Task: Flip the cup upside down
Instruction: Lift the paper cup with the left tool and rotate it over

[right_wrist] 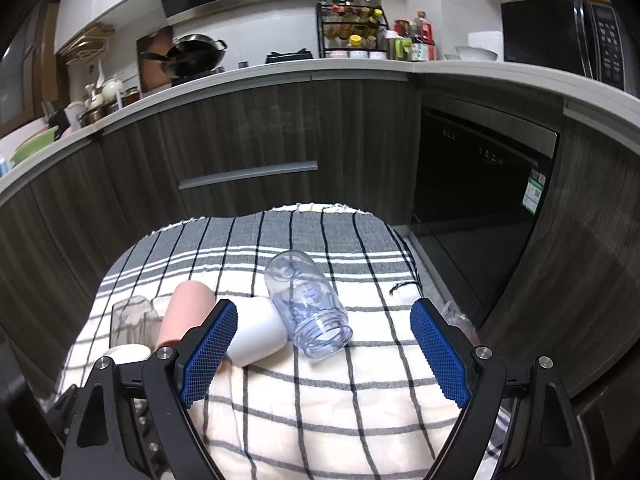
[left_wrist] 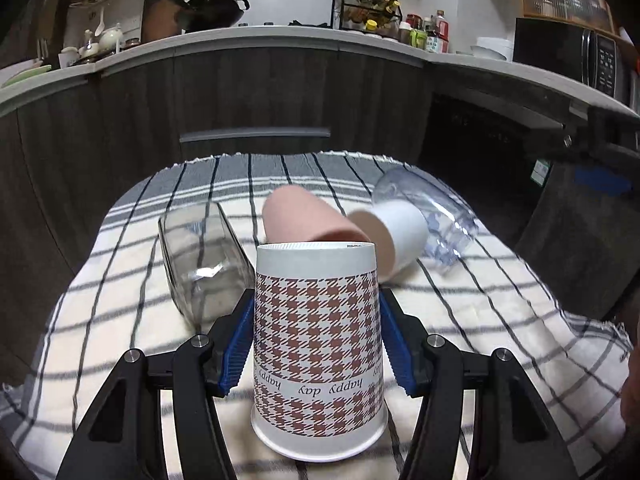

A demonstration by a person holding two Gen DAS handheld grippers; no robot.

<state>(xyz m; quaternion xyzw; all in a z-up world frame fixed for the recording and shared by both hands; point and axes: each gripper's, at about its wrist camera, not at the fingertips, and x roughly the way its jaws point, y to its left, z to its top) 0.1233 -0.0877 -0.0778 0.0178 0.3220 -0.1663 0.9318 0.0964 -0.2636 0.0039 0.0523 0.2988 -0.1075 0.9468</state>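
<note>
Left claw (left_wrist: 316,340) gripping houndstooth paper cup (left_wrist: 318,332) by its sides, rim already down near the near edge of the checked cloth (left_wrist: 500,320); right claw (right_wrist: 320,356) hanging open, holding nothing.

Both views are dim-ish indoor light w/ a cool cast, brightest on the checked cloth (left_wrist: 120,280) and the white wall at the back — the dark cabinet fronts (right_wrist: 248,128) soak up most of it. Heavy fisheye bend: the kitchen counter edge (left_wrist: 280,36) curves into an arc, and black vignette eats the corners. Soft shadow lies on the cloth under the patterned paper cup (left_wrist: 316,320). The clear glass (left_wrist: 200,256) and the plastic bottle (right_wrist: 306,304) carry faint highlights, no hard glare. Near parts are sharp; shelf items at the back go soft — noise in the dark areas.
</note>
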